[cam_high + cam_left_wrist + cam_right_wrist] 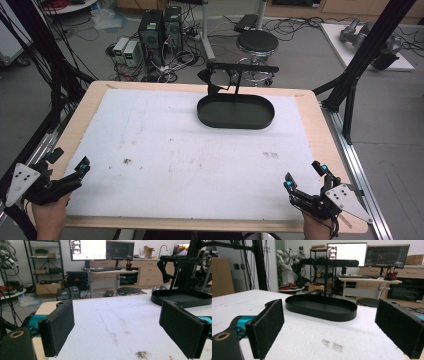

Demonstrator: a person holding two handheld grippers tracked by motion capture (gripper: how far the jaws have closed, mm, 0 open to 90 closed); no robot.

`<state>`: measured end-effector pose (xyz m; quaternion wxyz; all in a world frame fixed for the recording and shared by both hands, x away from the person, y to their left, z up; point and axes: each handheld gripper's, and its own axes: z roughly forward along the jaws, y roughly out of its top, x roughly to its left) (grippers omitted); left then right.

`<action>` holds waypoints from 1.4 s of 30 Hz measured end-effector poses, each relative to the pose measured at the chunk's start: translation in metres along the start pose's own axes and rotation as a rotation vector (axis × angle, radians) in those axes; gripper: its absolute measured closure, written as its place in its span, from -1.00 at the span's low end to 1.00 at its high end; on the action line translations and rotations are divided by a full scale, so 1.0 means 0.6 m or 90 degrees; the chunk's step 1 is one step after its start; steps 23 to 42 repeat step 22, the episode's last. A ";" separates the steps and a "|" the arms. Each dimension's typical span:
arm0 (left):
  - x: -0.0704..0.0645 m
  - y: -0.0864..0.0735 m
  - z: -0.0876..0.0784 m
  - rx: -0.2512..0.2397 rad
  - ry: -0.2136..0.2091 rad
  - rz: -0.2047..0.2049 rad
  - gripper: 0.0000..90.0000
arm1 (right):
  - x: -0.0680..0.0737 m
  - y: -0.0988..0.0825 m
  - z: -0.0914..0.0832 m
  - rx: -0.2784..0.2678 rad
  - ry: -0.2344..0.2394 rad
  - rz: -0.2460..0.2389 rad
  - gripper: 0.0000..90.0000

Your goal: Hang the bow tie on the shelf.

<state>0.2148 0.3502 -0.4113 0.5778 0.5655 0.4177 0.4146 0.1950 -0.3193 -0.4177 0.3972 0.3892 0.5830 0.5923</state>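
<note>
The left tool (70,162) sits at the near left corner of the surface (310,107), held in a hand (49,215) that comes in from the near edge; its two black padded jaws stand wide apart with nothing between them, as the left gripper view shows, where the bare white sheet (112,322) runs on between the pads. The right tool (306,176) rests at the near right corner, also held in a hand (316,229), and its jaws likewise stand spread with only the white covering between them in the right gripper view. The thing nearest to both is a black oval tray (235,112), lying flat toward the far side of the surface, a little right of the middle and well apart from either tool. From the tray a thin black post rises to a crossbar (242,67), and a dark strap-like piece (210,82) hangs from the left end of that bar. The tray shows in the left gripper view at far right (180,298) and in the right gripper view straight ahead (322,307). Faint brown marks (127,161) dot the white sheet near the left tool, and a small grey smudge (270,155) lies nearer the right one. Beyond the far edge a round black stool (257,42) stands on the floor
</note>
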 end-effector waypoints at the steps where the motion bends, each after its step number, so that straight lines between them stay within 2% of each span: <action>1: 0.000 0.000 -0.001 0.000 -0.001 0.000 -0.71 | 0.000 0.000 0.000 0.000 0.000 0.000 -0.83; 9: 0.001 -0.002 0.000 -0.002 -0.002 -0.007 -0.71 | -0.001 -0.002 0.000 0.002 -0.001 -0.003 -0.83; 15: -0.001 -0.002 0.000 -0.003 -0.010 -0.009 -0.71 | -0.002 -0.002 -0.003 -0.002 -0.022 -0.002 -0.83; 42: -0.002 -0.001 0.001 -0.004 -0.014 -0.011 -0.71 | -0.002 -0.002 -0.002 -0.002 -0.020 -0.009 -0.83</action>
